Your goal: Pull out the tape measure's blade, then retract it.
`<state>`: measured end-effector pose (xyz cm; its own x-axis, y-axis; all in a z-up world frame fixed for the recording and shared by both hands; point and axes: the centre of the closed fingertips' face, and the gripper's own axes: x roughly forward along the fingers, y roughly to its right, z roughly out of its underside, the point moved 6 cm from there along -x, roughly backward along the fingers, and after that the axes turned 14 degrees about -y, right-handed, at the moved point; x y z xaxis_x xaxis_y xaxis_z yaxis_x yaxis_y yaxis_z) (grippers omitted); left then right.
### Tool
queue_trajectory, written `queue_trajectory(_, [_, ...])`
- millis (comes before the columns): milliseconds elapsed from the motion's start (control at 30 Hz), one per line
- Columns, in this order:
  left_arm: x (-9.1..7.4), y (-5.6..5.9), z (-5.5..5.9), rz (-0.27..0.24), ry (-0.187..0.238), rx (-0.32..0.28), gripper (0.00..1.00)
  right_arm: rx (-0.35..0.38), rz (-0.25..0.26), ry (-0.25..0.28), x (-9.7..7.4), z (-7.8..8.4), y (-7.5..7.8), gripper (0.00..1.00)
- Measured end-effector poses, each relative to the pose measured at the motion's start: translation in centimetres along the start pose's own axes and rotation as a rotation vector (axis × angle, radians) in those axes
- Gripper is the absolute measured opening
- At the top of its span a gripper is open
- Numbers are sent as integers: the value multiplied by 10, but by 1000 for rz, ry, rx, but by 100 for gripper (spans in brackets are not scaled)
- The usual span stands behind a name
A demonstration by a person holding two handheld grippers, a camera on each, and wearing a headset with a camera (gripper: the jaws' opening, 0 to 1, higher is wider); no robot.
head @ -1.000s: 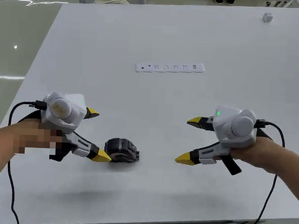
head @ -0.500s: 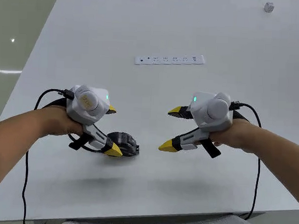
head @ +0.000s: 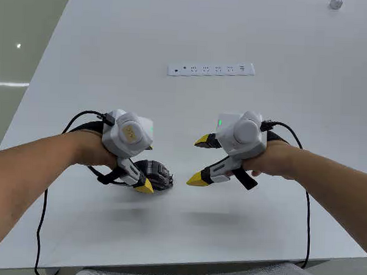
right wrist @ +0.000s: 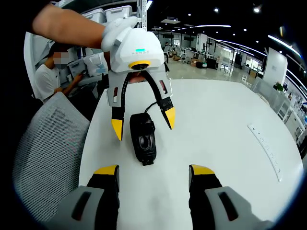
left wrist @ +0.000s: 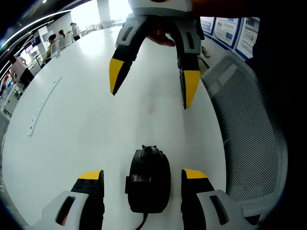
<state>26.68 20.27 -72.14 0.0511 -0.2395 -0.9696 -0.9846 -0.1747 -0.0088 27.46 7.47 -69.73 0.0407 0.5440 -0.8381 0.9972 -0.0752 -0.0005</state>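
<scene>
A black tape measure [head: 159, 175] lies on the white table [head: 114, 61], blade not drawn out. My left gripper [head: 146, 167] is open and straddles it, one yellow-tipped jaw on each side with a gap showing. In the left gripper view the tape measure [left wrist: 149, 179] sits between my left gripper [left wrist: 142, 175] jaws. My right gripper [head: 199, 159] is open, holds nothing, and faces the tape measure from a short way to the right. The right gripper view has the tape measure [right wrist: 144, 136] ahead of my right gripper [right wrist: 154, 169], under the left gripper [right wrist: 143, 123].
A white power strip [head: 211, 70] lies farther back at the table's middle. A small grey object [head: 335, 3] sits at the far right corner. Black cables trail from both grippers. A mesh chair [right wrist: 48, 143] stands at the near table edge.
My left gripper has moved right until its jaws stand on both sides of the tape measure. My right gripper has come leftward, closer to it. The tape measure has stayed put.
</scene>
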Motion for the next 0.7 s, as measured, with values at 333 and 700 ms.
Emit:
queue_trajectory(333, [10,0,-5,15,-11,27,46,-53,-28,-44,17,-6,3,54])
queue_trajectory(700, [15,6,-3,38,38,10,35,-94,-73,-88,30,-13,-1,46])
